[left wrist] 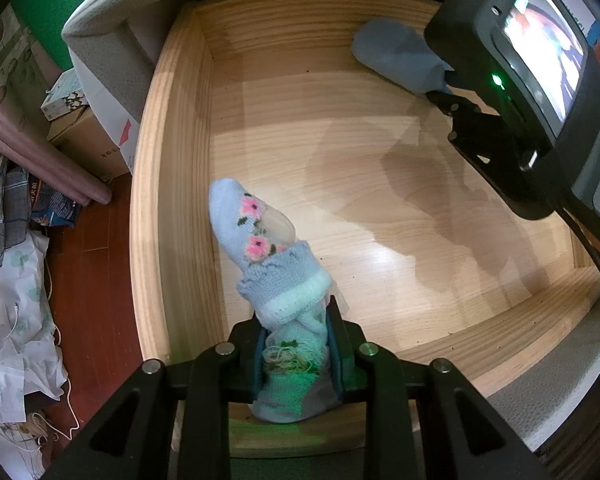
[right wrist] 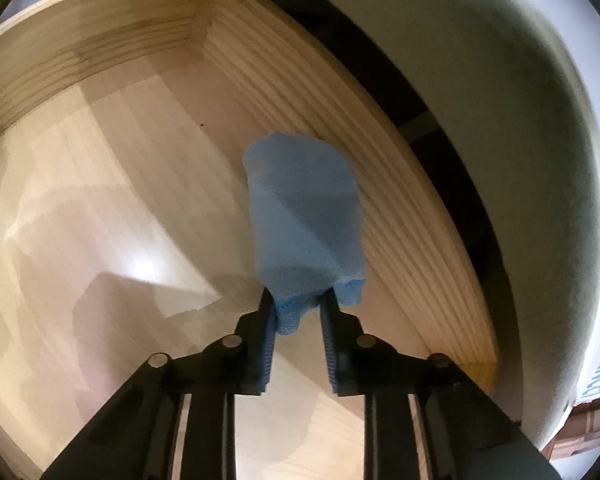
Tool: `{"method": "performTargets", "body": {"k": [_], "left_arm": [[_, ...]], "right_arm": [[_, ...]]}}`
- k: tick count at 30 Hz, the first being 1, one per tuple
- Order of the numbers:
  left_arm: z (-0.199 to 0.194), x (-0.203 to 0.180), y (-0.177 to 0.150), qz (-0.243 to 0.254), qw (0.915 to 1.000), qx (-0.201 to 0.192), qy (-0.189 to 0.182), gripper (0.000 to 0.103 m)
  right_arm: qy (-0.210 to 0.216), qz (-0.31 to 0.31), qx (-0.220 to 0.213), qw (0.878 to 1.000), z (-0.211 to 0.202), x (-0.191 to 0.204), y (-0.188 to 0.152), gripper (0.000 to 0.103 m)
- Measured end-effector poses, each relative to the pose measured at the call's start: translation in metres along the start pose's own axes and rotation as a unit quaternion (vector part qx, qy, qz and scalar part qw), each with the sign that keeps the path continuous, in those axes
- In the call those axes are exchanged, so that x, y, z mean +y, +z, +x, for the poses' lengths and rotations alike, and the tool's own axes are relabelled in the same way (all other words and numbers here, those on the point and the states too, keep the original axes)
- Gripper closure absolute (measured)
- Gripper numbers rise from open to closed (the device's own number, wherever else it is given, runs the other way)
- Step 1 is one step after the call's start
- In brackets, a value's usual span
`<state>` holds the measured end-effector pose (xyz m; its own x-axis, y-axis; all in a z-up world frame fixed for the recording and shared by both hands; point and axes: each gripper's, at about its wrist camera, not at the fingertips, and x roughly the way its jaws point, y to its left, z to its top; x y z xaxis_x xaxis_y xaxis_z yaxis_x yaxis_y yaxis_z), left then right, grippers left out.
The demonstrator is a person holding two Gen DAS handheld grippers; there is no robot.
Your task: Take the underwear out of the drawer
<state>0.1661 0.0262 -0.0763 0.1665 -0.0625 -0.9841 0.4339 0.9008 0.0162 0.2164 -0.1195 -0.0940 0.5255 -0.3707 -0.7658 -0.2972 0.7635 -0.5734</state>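
We note the left hand-held gripper (left wrist: 296, 344) clamping the pale-blue flowered knit garment (left wrist: 260, 256) above the open light-wood drawer (left wrist: 172, 200), ready for removal; the right hand-held gripper (right wrist: 298, 308) pinches the plain blue folded cloth (right wrist: 306, 208) by its hem near the drawer's back wall, for lifting.

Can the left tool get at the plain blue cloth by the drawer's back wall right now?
Probably not: the left tool is already shut on the knitted floral piece, and the right tool has the plain blue cloth.

Black claw (right wrist: 296, 300) arms, silver screws, blue pads (right wrist: 269, 344).
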Motion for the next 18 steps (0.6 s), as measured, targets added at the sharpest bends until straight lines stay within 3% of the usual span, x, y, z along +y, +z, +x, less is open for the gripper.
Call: {"method": "performTargets", "body": {"k": [2, 8, 15, 18], "left_arm": [[0.0, 0.0, 0.0, 0.0, 1.0, 0.0, 0.0, 0.078], [-0.001, 0.0, 0.0, -0.001, 1.0, -0.002, -0.001, 0.078], [-0.001, 0.001, 0.001, -0.002, 1.0, -0.003, -0.002, 0.078], [-0.001, 0.001, 0.0, -0.002, 1.0, -0.003, -0.002, 0.078]], "right_arm": [[0.005, -0.003, 0.003, 1.0, -0.003, 0.006, 0.001, 0.098], [0.045, -0.006, 0.019, 0.999, -0.011, 0.008, -0.009, 0.099], [0.043, -0.04, -0.001, 0.998, -0.029, 0.02, -0.013, 0.098], [0.044, -0.044, -0.007, 0.998, -0.037, 0.019, -0.02, 0.08]]}}
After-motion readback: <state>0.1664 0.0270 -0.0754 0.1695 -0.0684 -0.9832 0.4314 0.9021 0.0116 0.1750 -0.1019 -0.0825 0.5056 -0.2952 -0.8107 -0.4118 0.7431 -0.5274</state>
